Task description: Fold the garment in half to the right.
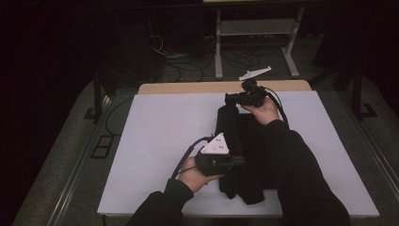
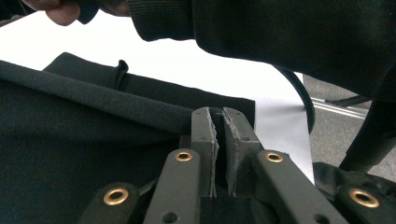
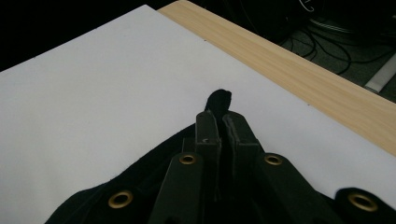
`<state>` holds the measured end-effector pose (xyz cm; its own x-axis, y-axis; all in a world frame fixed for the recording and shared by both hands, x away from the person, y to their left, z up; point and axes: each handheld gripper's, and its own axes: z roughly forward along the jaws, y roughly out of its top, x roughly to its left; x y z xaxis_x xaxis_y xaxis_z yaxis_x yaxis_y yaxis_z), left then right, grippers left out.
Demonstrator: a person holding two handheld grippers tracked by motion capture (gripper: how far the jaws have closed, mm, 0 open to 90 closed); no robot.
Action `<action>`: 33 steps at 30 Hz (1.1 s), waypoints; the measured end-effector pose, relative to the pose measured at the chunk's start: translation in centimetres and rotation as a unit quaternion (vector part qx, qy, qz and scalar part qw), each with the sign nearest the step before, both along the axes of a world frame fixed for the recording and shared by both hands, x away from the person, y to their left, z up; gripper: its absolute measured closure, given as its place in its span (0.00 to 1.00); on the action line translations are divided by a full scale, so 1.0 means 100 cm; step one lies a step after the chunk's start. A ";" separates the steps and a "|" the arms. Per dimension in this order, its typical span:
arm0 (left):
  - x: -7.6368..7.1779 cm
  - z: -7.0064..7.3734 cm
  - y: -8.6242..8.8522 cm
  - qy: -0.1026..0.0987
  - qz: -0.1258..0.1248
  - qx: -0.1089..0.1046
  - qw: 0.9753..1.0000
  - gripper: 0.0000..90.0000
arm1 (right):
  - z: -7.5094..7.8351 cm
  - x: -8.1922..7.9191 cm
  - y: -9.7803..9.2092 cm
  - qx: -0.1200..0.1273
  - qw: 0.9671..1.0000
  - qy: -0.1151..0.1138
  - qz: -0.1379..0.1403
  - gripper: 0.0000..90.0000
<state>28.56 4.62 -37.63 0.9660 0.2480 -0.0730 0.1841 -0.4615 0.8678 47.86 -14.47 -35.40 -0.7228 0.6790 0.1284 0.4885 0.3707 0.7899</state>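
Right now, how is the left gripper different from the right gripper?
The left gripper sits at the near end of the black cloth, while the right gripper is at the far end, close to the wooden table edge. The left gripper carries a grey three-cornered plate on top; I see none on the right gripper. Both have their jaws pressed together on the cloth.

Your right sleeve [image 1: 301,174] covers the right part of the black cloth [image 1: 230,136] in the high view and runs off the bottom edge; your left gripper [image 1: 237,162] has its jaw tips lost against that cloth; in the left gripper view the cloth leaves the frame at left and bottom, and your other hand [image 2: 63,9] is cut by the top edge
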 end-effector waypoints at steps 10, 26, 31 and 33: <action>0.002 -0.003 -0.014 0.003 -0.008 -0.001 1.000 0.91 | -0.003 -0.002 -0.015 0.004 1.000 0.002 -0.010 0.93; 0.007 -0.009 -0.040 0.011 -0.026 -0.002 1.000 0.91 | -0.013 -0.004 -0.041 0.008 0.999 0.008 -0.033 0.93; 0.008 -0.013 -0.048 0.016 -0.031 0.001 0.999 0.91 | -0.017 -0.006 -0.050 0.012 0.999 0.012 -0.038 0.93; 0.009 -0.015 -0.051 0.018 -0.033 0.002 0.999 0.91 | -0.020 -0.006 -0.054 0.013 0.999 0.013 -0.041 0.93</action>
<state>29.43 -0.46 -39.14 0.9769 0.1849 -0.1071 0.1845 -0.4765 0.8596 47.27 -19.85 -37.35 -0.6604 0.7324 0.1657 0.5374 0.3069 0.7855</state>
